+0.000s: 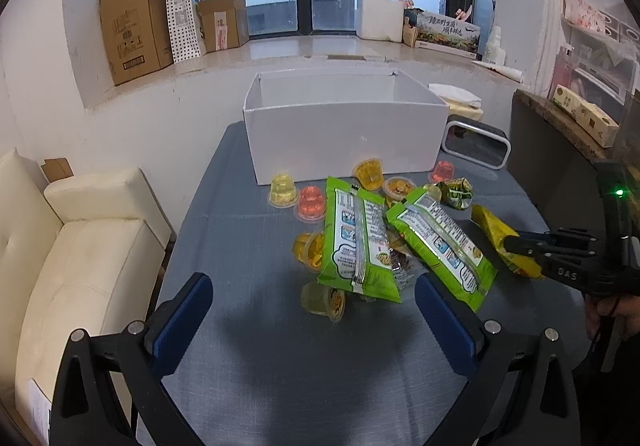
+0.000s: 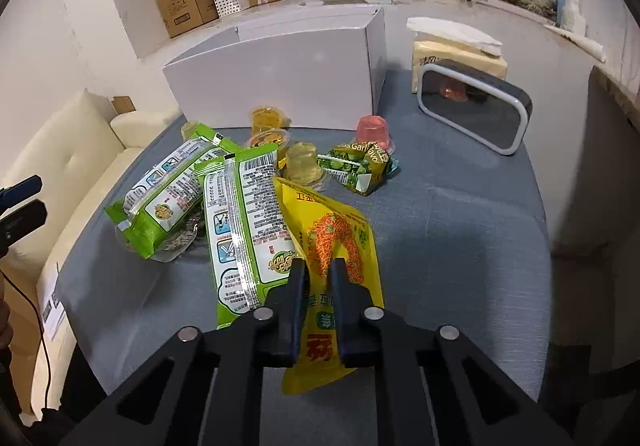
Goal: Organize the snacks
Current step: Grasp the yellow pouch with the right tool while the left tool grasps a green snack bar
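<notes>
1. Right gripper (image 2: 318, 274), low in its frame's centre, clamps the yellow snack bag (image 2: 332, 238); left gripper (image 1: 314, 306) hangs spread wide, holding nothing.
2. Two green packets (image 1: 360, 242) (image 1: 440, 246) crowd mid-frame over jelly cups (image 1: 310, 202).
3. Beyond, upper centre, the white box (image 1: 344, 138) stands open beside a clock (image 2: 476, 112).

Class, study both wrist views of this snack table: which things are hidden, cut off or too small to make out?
- White box interior floor: its front wall hides it in the left wrist view; the right wrist view sits too low.
- Items under the two green packets: only jelly cup edges show.
- Yellow packet, lower part: covered by the right gripper, whose jaws are shut on it.
- Packet print: too small to read.
</notes>
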